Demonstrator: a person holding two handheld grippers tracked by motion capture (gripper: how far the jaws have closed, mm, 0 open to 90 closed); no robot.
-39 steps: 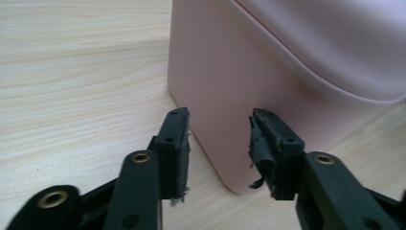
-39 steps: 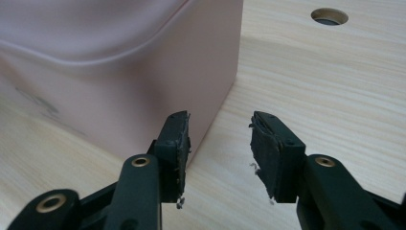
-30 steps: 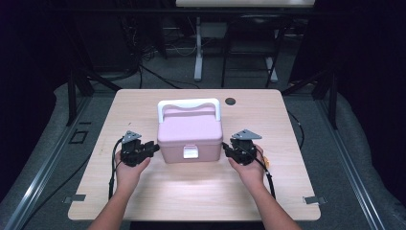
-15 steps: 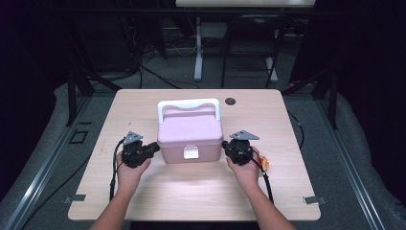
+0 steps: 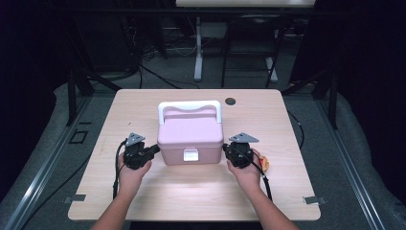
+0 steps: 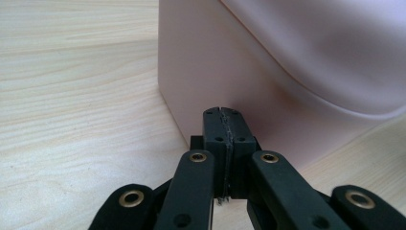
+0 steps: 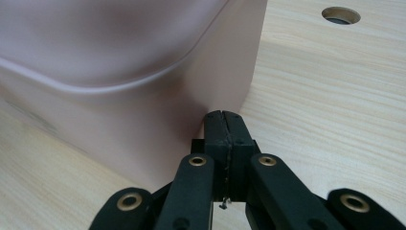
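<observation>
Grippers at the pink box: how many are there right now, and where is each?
2. The left gripper sits at the left side wall of the pink box, jaws shut on nothing. The right gripper sits at the box's right side wall, also shut and empty.

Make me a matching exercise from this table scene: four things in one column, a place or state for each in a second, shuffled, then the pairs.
Things:
1. pink box
2. white handle
3. left tool
4. round hole

Places or states:
A. in the tabletop, beyond the box's right rear corner
B. shut, tips at the box's left side
C. arches over the lid
D. mid-table, between both tools

Pairs: 1-D, 2-C, 3-B, 4-A
</observation>
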